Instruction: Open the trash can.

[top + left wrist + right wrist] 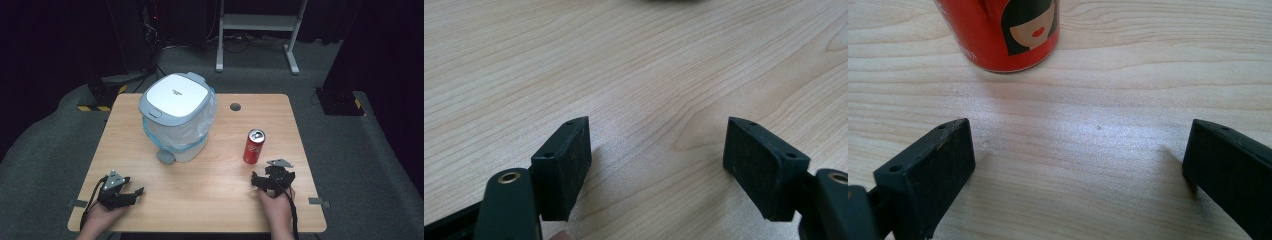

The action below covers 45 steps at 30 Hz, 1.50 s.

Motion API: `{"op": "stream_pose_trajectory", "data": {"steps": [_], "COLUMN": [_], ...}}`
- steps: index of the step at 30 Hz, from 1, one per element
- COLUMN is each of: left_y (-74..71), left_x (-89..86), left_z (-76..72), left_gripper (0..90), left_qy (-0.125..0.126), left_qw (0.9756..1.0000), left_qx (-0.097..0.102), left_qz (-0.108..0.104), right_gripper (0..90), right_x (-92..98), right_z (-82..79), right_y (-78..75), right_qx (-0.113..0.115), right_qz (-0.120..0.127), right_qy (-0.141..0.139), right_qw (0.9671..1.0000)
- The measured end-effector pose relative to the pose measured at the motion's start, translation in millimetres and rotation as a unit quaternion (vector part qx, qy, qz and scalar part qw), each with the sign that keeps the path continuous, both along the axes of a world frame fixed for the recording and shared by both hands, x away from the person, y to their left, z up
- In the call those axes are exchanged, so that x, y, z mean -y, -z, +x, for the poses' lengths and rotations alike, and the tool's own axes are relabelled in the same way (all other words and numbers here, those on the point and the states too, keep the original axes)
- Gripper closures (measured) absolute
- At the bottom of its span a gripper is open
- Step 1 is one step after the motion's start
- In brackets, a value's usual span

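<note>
On the red can [998, 35]: a cartoon face, no legible writing.

Red can [998, 35] top cut off

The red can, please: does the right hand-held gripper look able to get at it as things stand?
Probably yes. The right hand-held gripper sits just short of the red can with its jaws wide open, and bare table lies between them. The bin stands well off to the side.

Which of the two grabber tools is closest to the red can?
The right gripper: the red can stands just ahead of its open jaws. The left gripper rests across the table, facing bare wood.
</note>
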<state>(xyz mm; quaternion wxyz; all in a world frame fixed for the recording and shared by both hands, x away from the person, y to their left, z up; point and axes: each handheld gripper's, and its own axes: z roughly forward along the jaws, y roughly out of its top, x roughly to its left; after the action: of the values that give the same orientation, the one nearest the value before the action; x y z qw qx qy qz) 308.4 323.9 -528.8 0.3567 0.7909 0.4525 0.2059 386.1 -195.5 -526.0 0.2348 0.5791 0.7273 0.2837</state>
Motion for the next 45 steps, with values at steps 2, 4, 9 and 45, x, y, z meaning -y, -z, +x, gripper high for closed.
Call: {"op": "stream_pose_trajectory", "data": {"steps": [2, 4, 9, 45], "left_y": [0.0, 0.0, -0.1, -29.5], "left_x": [0.1, 0.1, -0.2, -8.1], "left_z": [-0.1, -0.2, 0.1, 12.7], "left_gripper": [27.4, 27.7, 28.8, 37.2], "left_qy": [-0.001, -0.001, -0.008, -0.016], "left_qw": [1.0000, 1.0000, 1.0000, 0.9987], "left_qx": [0.000, 0.000, 0.001, 0.013], "left_qz": [0.000, 0.000, -0.001, -0.046], "right_gripper": [0.0, 0.0, 0.0, 0.3], "right_x": [0.0, 0.0, 0.9, 2.7], "right_z": [0.0, 0.0, -0.2, -4.6], "right_y": [0.0, 0.0, 0.0, -0.1], "right_qx": [0.000, 0.000, 0.001, 0.001], "right_qz": [0.000, 0.000, -0.001, 0.000], "right_qy": [0.000, 0.000, -0.005, -0.019], "right_qw": [1.0000, 1.0000, 1.0000, 0.9998]}}
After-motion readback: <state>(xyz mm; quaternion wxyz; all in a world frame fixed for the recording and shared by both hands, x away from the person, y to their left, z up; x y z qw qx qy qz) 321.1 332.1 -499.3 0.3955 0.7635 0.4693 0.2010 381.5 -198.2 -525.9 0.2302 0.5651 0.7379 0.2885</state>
